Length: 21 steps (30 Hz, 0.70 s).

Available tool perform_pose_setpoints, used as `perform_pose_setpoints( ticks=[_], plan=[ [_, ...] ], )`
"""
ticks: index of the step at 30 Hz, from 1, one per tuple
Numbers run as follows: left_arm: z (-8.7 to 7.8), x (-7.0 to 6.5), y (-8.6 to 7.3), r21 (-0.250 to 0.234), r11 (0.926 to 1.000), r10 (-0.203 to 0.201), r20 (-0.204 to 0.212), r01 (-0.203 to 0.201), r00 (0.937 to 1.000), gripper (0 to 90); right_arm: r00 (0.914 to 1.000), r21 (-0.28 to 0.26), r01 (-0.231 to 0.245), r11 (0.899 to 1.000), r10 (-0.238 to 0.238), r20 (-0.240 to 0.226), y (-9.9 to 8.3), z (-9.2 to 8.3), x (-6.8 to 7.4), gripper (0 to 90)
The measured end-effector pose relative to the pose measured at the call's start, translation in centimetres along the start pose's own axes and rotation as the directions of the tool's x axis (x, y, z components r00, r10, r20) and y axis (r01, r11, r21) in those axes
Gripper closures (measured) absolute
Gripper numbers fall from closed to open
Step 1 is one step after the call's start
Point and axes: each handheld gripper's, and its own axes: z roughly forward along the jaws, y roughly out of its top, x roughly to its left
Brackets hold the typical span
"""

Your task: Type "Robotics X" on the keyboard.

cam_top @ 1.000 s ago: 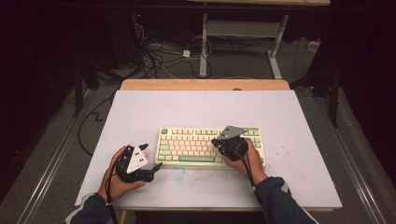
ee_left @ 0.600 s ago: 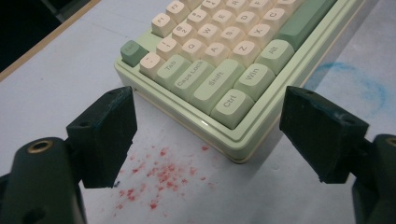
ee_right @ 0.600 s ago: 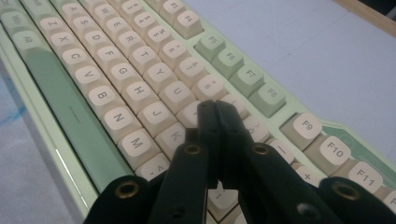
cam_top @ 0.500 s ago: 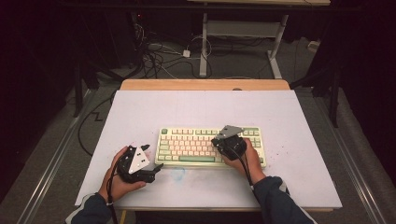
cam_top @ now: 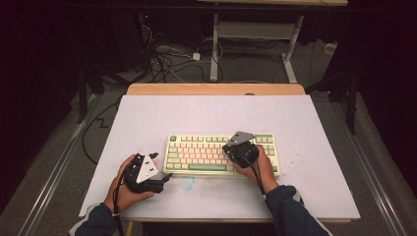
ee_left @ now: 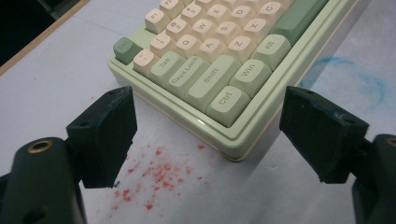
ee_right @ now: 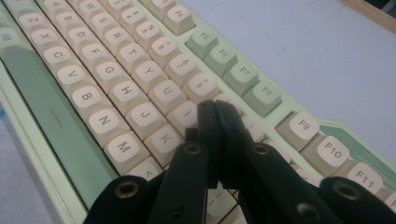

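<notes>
Closed right gripper (cam_top: 233,146) pressing a key on the keyboard (cam_top: 196,153); left gripper (cam_top: 164,176) waiting open at the near left corner.

The keyboard is lying flat near the middle of the white table (cam_top: 147,113), long side toward the person, so both hands are reaching it from the near edge. In the right gripper view the right gripper (ee_right: 215,109) is keeping its two jaws pressed together into one narrow tip, holding nothing; that tip is sitting among the cream keys (ee_right: 163,95) beside the I key, probably to work as a single finger. In the left gripper view the left gripper (ee_left: 205,123) is spreading its jaws wide and empty, framing the keyboard (ee_left: 261,116) corner by the Ctrl key (ee_left: 227,101), apart from it, above red specks (ee_left: 159,175).
</notes>
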Motion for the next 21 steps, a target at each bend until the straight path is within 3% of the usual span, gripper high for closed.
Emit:
perform_pose_setpoints(
  ticks=[5,21],
  plan=[
    [0.1,0.0,-0.2,0.013,0.9999,0.010,-0.005,-0.010,0.9999,17.9,1.0000,0.010,0.000,1.000,0.000,-0.001,-0.1,0.0,-0.1,90.0],
    [0.3,-0.2,-0.3,0.020,0.9997,0.012,-0.007,-0.012,0.9999,17.9,0.9994,-0.145,-0.035,0.989,0.035,-0.008,-0.1,-3.2,-1.0,85.1]
  ],
)
